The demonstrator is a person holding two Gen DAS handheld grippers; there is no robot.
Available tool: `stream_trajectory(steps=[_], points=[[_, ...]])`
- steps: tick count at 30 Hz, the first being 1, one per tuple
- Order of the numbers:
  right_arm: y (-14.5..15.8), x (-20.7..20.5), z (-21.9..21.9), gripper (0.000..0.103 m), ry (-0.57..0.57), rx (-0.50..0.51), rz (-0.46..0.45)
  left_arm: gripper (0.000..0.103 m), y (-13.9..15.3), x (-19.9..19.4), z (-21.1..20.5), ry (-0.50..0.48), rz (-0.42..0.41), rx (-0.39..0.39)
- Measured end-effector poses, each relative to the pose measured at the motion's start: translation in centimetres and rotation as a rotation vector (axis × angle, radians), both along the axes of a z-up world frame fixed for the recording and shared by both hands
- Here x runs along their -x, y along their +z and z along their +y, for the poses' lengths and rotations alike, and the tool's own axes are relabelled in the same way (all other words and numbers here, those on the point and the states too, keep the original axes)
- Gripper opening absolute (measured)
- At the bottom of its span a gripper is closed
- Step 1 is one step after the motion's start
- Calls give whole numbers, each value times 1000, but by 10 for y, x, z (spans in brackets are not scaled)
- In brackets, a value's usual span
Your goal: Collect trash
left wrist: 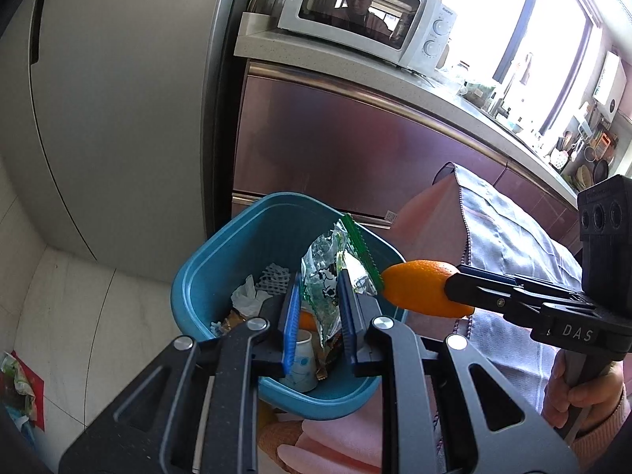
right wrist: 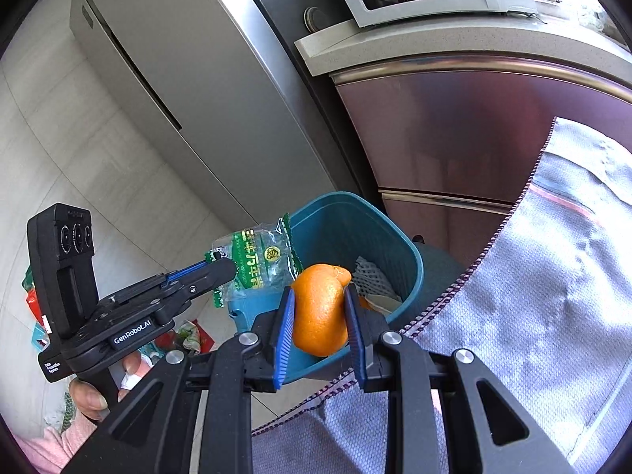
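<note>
Kitchen floor by fridge: left tongs point(left wrist: 316, 308) pinch a light, crinkly wrapper point(left wrist: 328, 276), right tongs point(right wrist: 320, 316) clamp soft orange peel point(right wrist: 320, 310) over the bin point(left wrist: 221, 260).

Grey fridge point(left wrist: 118, 110), microwave point(left wrist: 367, 12) on counter point(left wrist: 355, 75), bright window point(left wrist: 493, 19).

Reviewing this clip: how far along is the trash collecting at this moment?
Done: the blue bin already holds a paper cup, tissue and foam netting. In hand: the left tool grips a clear green-edged wrapper over the bin; the right tool grips an orange peel at the rim. Left: drop both, then gather the wrappers on the floor.
</note>
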State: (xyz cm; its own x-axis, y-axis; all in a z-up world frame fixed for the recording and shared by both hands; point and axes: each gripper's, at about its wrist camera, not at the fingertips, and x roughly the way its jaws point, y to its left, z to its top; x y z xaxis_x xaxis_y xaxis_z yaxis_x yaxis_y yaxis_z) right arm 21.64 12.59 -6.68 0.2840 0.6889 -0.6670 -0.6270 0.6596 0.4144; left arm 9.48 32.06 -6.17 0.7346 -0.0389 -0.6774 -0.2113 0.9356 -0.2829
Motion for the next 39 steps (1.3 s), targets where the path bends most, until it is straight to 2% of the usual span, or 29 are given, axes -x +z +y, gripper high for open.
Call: stream_trajectory(steps=[17,20,22,26,29,31,33,34,38,39], points=[[-6,-12,21,21,15,34,9,19,-24,-15,2,-7,47,16],[-6,-9,16,21,10,24,14,24,-29,-15,1,-14,59,19],[-5,-6,12,21,4,19,11,32,-32,-16,1,-25,67,22],[-4,0,4,24,-1,12,5,33,-38,-16,2,-23,84,28],[0,10,-5,29,-6,5,-14,35,-36,-12,-1,-29,68,29],[3,16,-11,29,-10,1,-34,43,-31,-6,-4,-34,44,23],[8,25,-20,36,-18,-3,-65,52,-22,2,-9,-37,9,13],[10,30,-24,40,-25,-6,-81,61,-18,6,-11,-38,-7,8],[20,50,-51,58,-78,-22,-149,78,2,27,-27,-47,-83,-40],[21,56,-58,60,-96,-25,-169,85,7,32,-32,-49,-103,-53]])
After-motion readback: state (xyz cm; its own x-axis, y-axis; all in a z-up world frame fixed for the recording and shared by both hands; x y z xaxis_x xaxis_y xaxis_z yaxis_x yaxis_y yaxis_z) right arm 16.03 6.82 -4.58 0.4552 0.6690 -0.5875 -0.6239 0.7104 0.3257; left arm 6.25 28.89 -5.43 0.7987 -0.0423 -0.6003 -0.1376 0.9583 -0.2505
